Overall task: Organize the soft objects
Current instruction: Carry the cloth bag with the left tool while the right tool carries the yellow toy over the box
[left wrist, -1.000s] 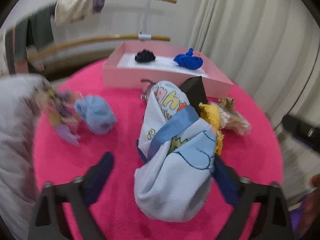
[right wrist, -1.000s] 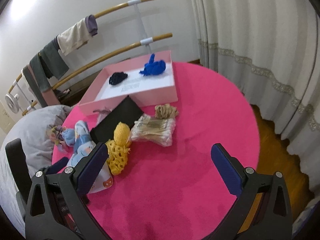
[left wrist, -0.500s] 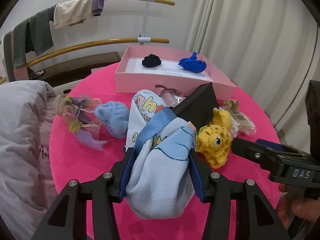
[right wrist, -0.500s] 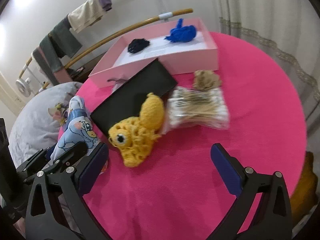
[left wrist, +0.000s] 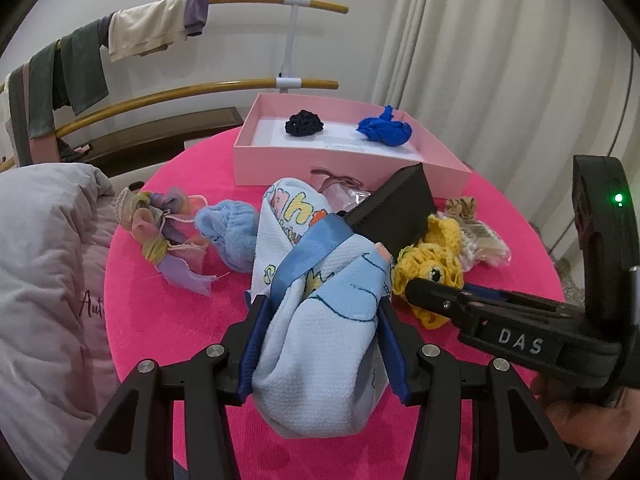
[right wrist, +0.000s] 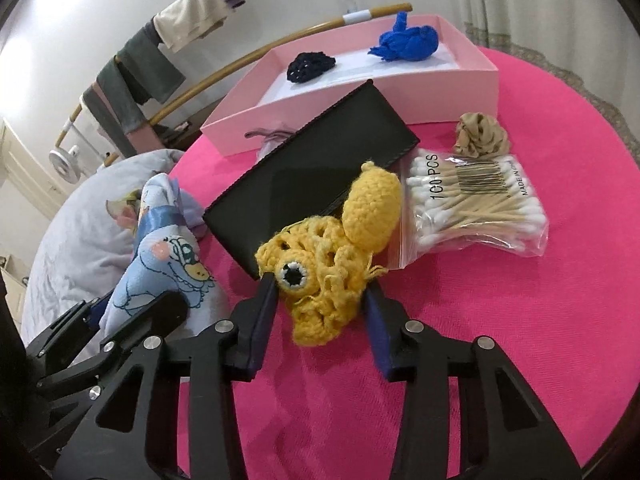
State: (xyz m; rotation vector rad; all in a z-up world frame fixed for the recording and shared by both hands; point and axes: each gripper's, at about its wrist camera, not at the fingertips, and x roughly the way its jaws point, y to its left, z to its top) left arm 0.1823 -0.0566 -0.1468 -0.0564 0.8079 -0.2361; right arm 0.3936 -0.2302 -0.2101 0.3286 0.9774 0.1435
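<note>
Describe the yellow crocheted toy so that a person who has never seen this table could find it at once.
On the round pink table, look in front of the pink box, between the black pouch and the bag of cotton swabs. The yellow crocheted toy lies there, and the right gripper has just closed on it. It is the only yellow thing, with one black-and-white eye.

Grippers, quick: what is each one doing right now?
Left gripper: shut on the pale blue cartoon-print cloth bundle.
Right gripper: jaws just closed, shut on the yellow crocheted toy.
</note>
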